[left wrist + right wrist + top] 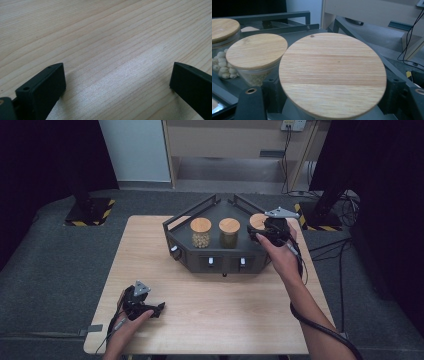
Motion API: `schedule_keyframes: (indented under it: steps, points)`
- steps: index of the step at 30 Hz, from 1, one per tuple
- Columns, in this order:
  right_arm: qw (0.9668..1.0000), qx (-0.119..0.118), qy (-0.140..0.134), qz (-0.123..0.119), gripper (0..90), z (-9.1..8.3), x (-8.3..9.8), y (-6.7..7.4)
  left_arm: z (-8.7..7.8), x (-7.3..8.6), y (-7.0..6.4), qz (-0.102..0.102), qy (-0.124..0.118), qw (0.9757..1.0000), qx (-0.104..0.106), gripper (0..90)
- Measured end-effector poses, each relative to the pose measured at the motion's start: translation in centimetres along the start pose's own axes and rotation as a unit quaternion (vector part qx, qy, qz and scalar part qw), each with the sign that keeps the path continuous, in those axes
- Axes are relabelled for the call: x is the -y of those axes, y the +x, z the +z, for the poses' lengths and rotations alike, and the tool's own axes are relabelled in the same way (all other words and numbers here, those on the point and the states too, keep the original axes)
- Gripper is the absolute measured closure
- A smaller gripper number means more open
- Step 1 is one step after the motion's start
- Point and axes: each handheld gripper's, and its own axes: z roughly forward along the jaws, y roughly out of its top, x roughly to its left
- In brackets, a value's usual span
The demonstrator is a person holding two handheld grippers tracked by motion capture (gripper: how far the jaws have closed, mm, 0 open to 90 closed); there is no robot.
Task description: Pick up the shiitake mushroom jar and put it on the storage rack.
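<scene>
A dark angular rack (220,262) on the wooden table (210,320) holds three glass jars with round wooden lids. The left jar (201,232) contains pale round pieces and the middle jar (229,232) something greenish. My right gripper (260,229) stands open at the right jar (257,220), one jaw on each side of the glass under the lid (332,75). Whether the pads touch the glass is hidden by the lid. My left gripper (157,309) rests low on the table near the front left, open and with bare wood (117,50) between its jaws.
The rack has raised bars (274,15) along its back and small white tabs (210,261) on its front face. Behind the table are a cabinet (235,140), hanging cables (287,150) and two stand bases with yellow-black tape (90,212).
</scene>
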Motion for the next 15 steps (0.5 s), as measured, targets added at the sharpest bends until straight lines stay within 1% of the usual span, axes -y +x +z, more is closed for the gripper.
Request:
schedule_keyframes:
  steps: [7, 15]
  points:
    - [1.0000, 0.004, 0.001, 0.003, 25.5, 0.5, -0.4, -0.2, 0.0, 0.0, 0.0, 0.000, 0.000, 1.0000, 0.000, 0.0]
    - [0.9999, 0.004, 0.006, 0.009, 25.5, 1.3, -0.4, -0.4, 0.0, 0.0, 0.0, 0.000, 0.000, 1.0000, 0.000, 0.0]
